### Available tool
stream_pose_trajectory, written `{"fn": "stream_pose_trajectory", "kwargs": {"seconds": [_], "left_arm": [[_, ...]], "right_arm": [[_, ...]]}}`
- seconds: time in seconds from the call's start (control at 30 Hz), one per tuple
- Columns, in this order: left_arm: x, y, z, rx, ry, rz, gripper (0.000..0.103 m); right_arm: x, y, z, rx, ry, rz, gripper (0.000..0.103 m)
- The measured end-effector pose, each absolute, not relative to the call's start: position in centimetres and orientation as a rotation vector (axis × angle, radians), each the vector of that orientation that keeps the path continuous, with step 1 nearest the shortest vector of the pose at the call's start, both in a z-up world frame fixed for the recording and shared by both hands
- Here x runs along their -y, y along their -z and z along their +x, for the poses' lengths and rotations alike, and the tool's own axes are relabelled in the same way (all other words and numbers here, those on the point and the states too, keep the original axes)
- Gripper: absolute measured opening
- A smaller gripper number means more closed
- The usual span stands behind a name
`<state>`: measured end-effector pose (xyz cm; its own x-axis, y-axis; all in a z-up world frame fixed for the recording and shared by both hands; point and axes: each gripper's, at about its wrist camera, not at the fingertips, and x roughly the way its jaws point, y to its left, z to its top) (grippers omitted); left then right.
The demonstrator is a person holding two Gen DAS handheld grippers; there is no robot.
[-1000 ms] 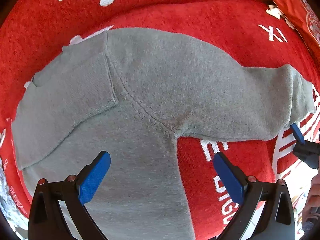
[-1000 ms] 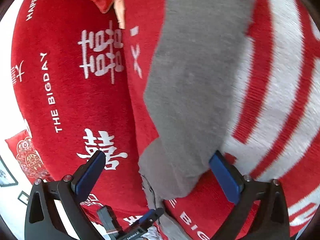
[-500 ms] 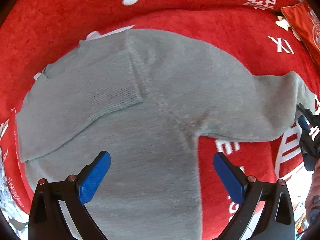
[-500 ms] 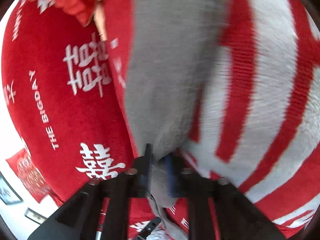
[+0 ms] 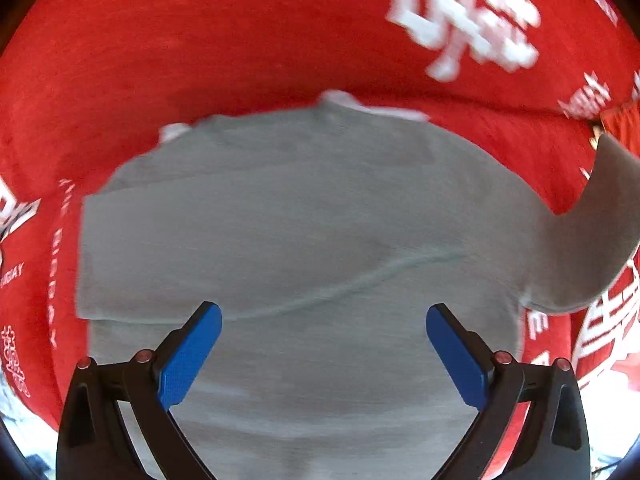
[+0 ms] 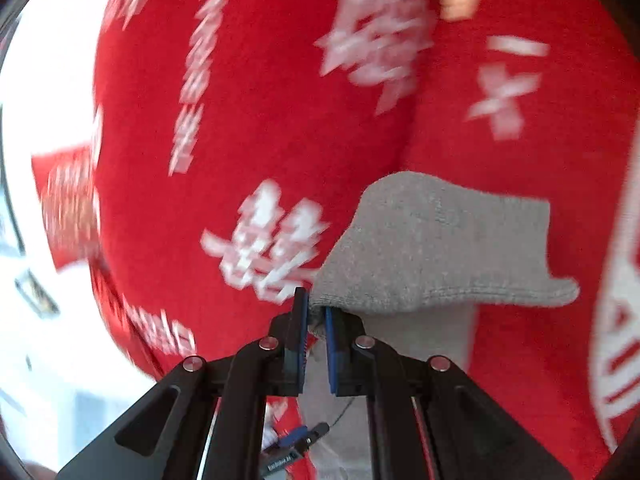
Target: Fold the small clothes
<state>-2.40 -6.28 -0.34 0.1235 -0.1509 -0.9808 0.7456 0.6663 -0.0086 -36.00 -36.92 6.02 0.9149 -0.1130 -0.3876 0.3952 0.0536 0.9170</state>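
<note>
A small grey knitted sweater (image 5: 304,220) lies flat on a red blanket (image 5: 200,60) with white lettering. My left gripper (image 5: 322,320) hangs open over the sweater's body, pointing almost straight down, with nothing between its blue pads. The sweater's right sleeve (image 5: 608,216) is raised off the blanket at the right edge of the left wrist view. In the right wrist view my right gripper (image 6: 315,308) is closing its jaws the last bit, and the pads pinch the corner of the sleeve cuff (image 6: 440,248), which hangs lifted in front of it.
A red patterned cushion (image 6: 68,208) stands at the left beyond the blanket's edge, with a bright white wall and floor behind it. Another red cushion (image 5: 624,120) sits at the far right. The blanket (image 6: 280,120) spreads wide around the sweater.
My right gripper went from wide open around the cuff to pinching it, then lifted the sleeve off the blanket. My left gripper swept sideways, staying open, to above the sweater's body.
</note>
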Motion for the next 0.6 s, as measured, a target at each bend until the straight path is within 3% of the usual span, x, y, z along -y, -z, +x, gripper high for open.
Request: {"fn": "stream_pose_trajectory", "kwargs": {"seconds": [0.17,0.33,0.53,0.6], "left_arm": [[1.9,0.2,3.0,-1.277,0.654,0.533,0.103],[-2.4,0.8,6.7,-1.279,0.622,0.498,0.103],[-5.0,3.4,9.2,-1.320,0.587,0.449,0.103],[-5.8,3.5,9.3,-1.324,0.583,0.432,0.103]], "right_arm": [[32.2,-8.3,-23.1,-0.437,0.218,1.283,0.009],[25.0,-4.7,-11.1,-0.672,0.068,1.205,0.009],[19.9,1.8,-5.7,-0.981,0.155,1.199,0.013],[19.7,1.6,-6.4,-1.015,0.250,1.154,0.013]]}}
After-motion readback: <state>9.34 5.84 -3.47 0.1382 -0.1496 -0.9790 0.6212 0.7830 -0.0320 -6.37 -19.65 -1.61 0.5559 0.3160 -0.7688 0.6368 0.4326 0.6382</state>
